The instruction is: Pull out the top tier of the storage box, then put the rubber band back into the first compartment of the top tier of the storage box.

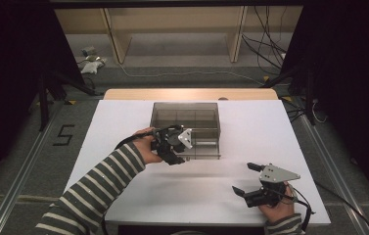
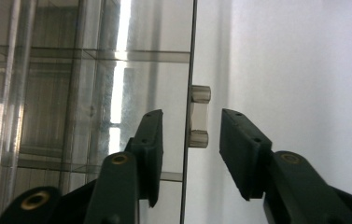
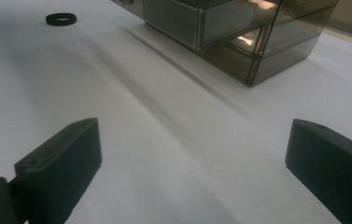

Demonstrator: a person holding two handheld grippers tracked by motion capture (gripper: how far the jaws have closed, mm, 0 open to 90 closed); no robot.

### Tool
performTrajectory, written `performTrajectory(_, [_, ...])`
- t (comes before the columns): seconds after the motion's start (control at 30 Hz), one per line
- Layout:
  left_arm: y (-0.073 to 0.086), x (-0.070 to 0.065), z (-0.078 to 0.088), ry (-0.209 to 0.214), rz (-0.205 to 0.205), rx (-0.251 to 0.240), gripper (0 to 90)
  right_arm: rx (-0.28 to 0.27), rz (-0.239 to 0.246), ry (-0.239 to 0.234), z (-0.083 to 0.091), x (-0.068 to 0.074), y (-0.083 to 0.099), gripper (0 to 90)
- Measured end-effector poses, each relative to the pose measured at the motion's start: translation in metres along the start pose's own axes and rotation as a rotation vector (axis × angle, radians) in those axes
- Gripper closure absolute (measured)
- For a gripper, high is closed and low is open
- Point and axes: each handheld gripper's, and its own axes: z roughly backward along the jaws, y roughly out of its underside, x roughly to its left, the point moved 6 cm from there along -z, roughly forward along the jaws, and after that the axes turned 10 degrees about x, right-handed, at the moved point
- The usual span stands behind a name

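Your left gripper [image 1: 176,147] sits at the front of the smoked acrylic drawer box [image 1: 186,128], near the middle of the white table [image 1: 123,117]. In the left gripper view its jaws stand apart on either side of the clear drawer handle [image 2: 200,116]; one jaw lies over the drawer's front panel [image 2: 164,84], the other on the open table side. Neither pad presses the handle, so nothing is gripped. That straddle looks chosen so that a squeeze would catch the handle squarely and let you pull or push the drawer in a straight line.

Further right, your right gripper [image 1: 252,179] rests low near the table's front edge, well apart from the box, jaws wide open with nothing between them. It seems parked there to keep out of the drawer's path. In the right gripper view a small black ring [image 3: 60,19] lies on the table, left of the box.
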Motion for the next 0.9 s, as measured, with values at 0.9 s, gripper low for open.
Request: performTrajectory(0.9, [0.008,0.013,0.034,-0.021,0.160,-0.180,26.0,-0.001,-0.002,0.003,0.000,0.000,0.000,4.6])
